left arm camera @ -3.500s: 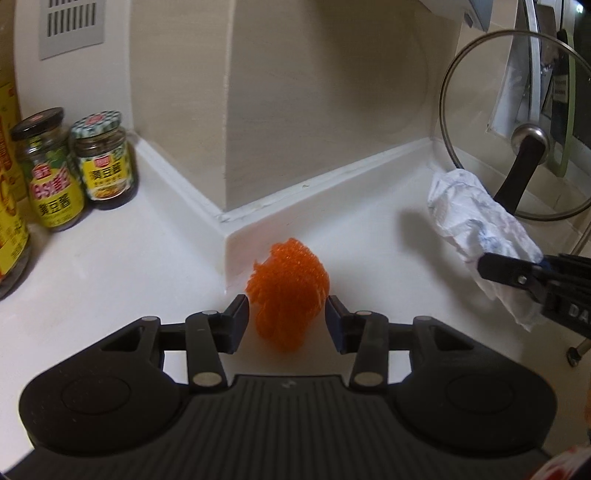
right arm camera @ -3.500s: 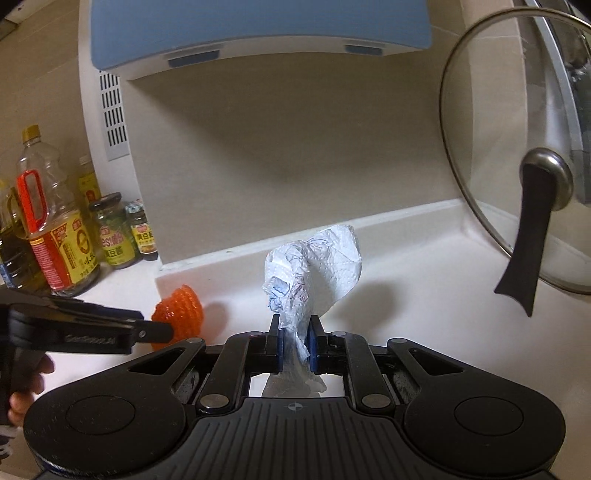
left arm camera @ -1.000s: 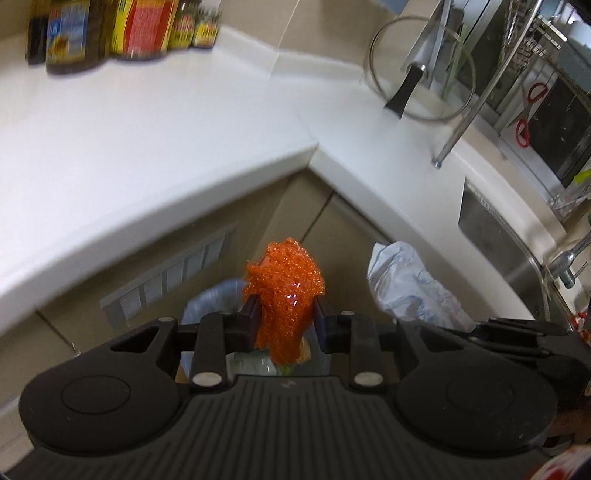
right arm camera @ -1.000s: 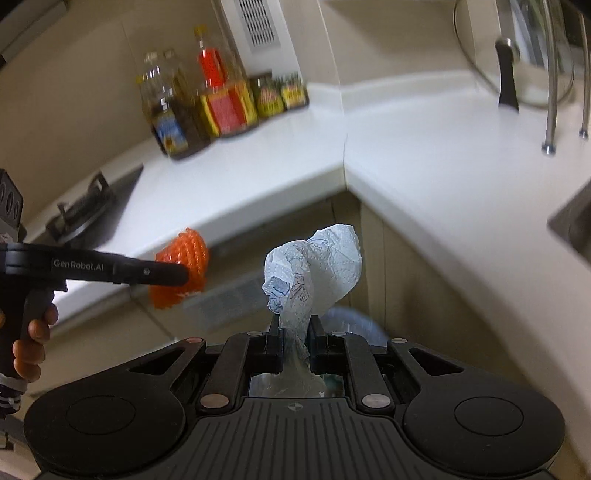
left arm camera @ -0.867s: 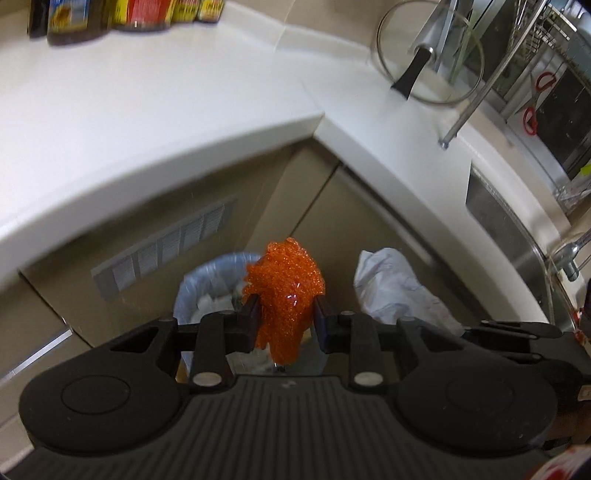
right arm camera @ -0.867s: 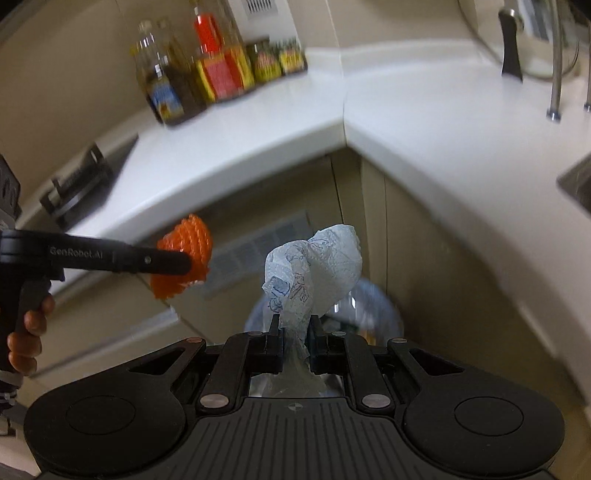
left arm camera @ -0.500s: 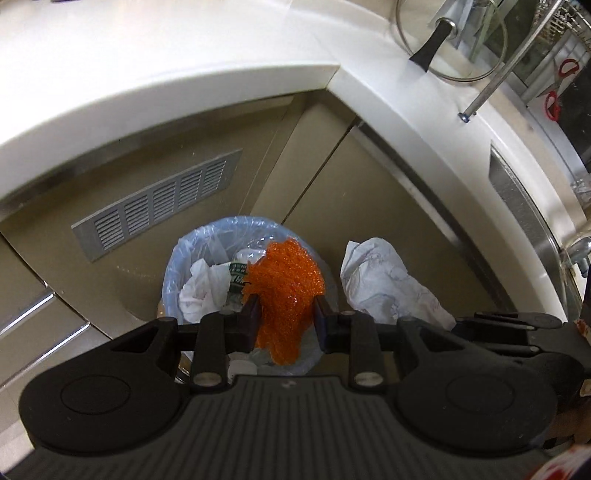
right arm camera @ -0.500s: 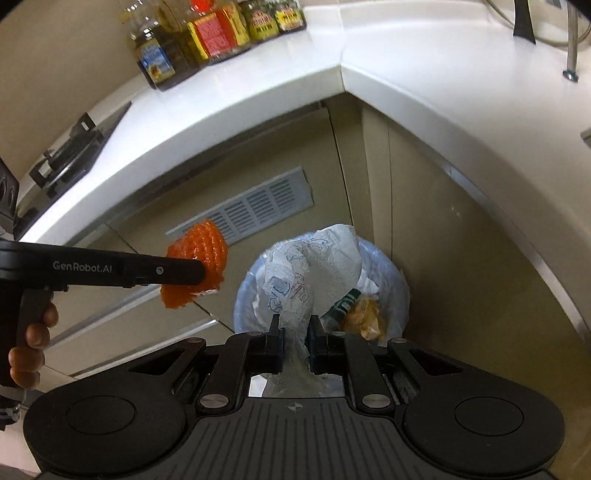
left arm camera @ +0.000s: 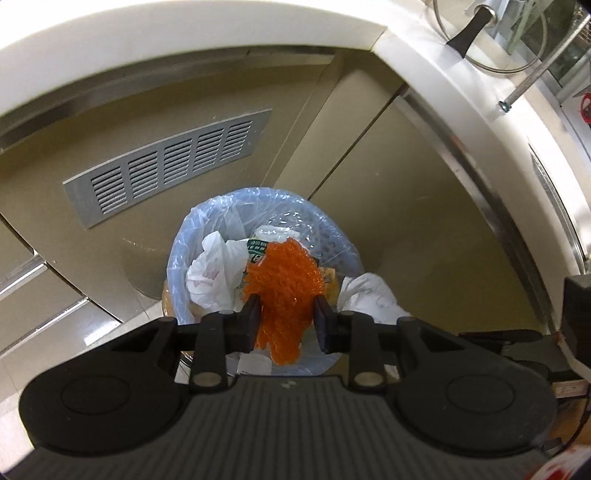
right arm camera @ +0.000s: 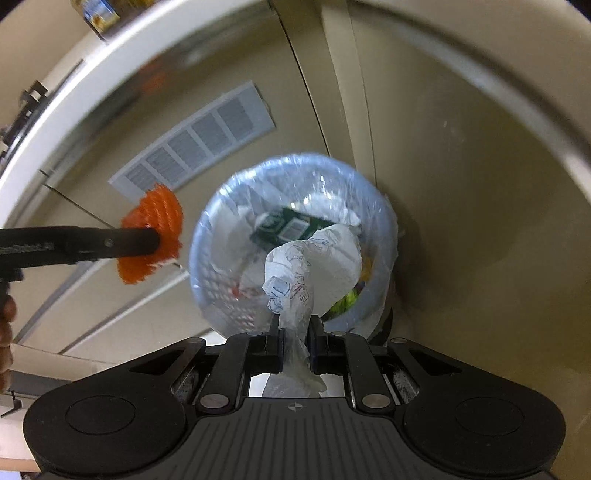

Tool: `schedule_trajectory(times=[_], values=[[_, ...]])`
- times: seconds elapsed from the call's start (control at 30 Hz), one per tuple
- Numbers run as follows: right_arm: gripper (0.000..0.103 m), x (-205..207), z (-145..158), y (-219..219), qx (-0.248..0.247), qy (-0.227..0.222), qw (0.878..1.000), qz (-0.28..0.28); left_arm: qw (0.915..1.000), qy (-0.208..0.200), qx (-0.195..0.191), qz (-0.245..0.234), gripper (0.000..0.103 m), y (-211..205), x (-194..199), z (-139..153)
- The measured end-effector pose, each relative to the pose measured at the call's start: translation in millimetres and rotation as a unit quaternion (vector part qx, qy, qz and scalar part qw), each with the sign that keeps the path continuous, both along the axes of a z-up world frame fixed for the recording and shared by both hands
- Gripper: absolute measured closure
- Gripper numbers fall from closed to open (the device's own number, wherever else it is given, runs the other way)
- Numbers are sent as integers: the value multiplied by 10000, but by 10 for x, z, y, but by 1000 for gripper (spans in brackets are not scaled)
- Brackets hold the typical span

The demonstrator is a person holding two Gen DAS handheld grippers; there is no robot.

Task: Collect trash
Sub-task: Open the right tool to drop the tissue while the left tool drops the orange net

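My left gripper [left arm camera: 285,321] is shut on an orange mesh net [left arm camera: 284,291] and holds it above the trash bin [left arm camera: 207,229], which is lined with a blue plastic bag. My right gripper [right arm camera: 294,341] is shut on a crumpled white printed wrapper [right arm camera: 314,266] and holds it over the same bin [right arm camera: 380,229]. The bin holds white bags, a green packet [right arm camera: 288,227] and other waste. In the right wrist view the orange net [right arm camera: 153,236] hangs to the left of the bin. In the left wrist view the white wrapper [left arm camera: 369,295] shows at the bin's right.
The bin stands on the floor in the corner of beige cabinets with a grey vent grille [left arm camera: 166,162]. The white countertop edge [left arm camera: 184,48] curves above. A glass pot lid [left arm camera: 480,33] leans on the counter at the far right.
Both grippers have tilted further down and come closer over the bin, each still holding its piece of trash. The counter and bottles have slid out of view.
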State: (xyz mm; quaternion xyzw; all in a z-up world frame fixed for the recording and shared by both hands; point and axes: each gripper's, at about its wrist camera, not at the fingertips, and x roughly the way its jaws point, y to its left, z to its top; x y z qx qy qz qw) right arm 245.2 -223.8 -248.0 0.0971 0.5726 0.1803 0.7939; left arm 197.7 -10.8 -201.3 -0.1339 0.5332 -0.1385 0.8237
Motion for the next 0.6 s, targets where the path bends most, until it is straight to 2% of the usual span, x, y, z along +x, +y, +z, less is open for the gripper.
schedule_trajectory(times=[0.3,0.6], values=[[90,295,-462,123,-207,735,9971,-51,9998,150,43,99,76,5,108,-181],[90,482,-810,221,-445,617,9969,-213,9993,310,71,190,76,93,203,-382]])
